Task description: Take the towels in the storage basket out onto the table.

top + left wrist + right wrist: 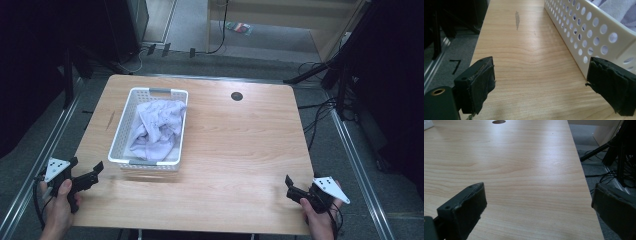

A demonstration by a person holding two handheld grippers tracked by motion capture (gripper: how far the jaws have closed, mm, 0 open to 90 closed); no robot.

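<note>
Light wooden table, and the crumpled pale lavender cloth sits piled in a white perforated plastic basket on its left half. Left gripper hovers beside it, right gripper well apart, both jaws wide apart and empty. Snagging the rim could probably drag the basket.

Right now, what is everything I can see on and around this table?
table: one, light wood, centre of the high view
basket: one, white with round holes, on the table's left half
cloth: one crumpled heap, pale lilac, inside the basket
hole: one, dark and round, in the table near its far edge
cables: several, black, on the grey floor right of the table
left gripper: one, black, jaws open, held over the near left corner beside the basket
right gripper: one, black, jaws open, held over the near right corner
hands: two, one on each gripper
</note>
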